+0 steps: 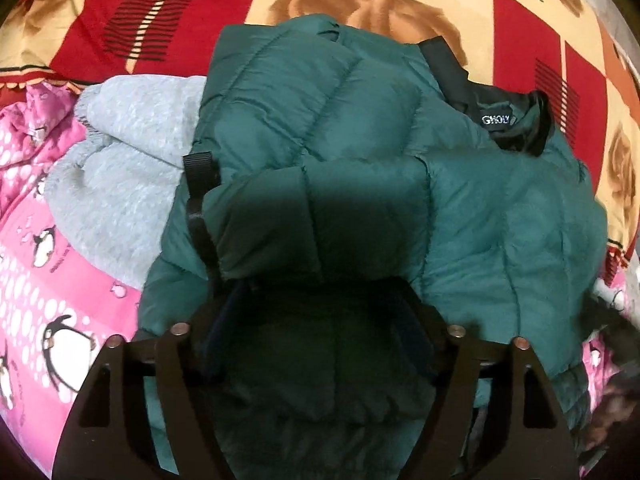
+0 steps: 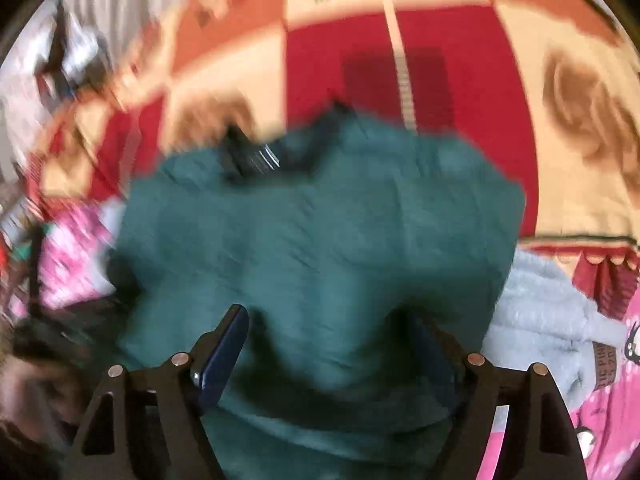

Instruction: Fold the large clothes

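A dark green puffer jacket lies folded in on itself on the bed, its black collar with a small label at the far right. A padded sleeve lies across its middle. My left gripper hangs just over the near part of the jacket, jaws wide, shadowed fabric bulging between the fingers. The right wrist view is blurred. It shows the same jacket from the other side. My right gripper is low over it, blue pads spread apart, green fabric between them.
A grey fleece garment lies against the jacket's left side, on pink penguin-print fabric. A red and cream blanket covers the bed beyond. A black strap sticks out at the jacket's left edge. The grey fleece garment is also at the right.
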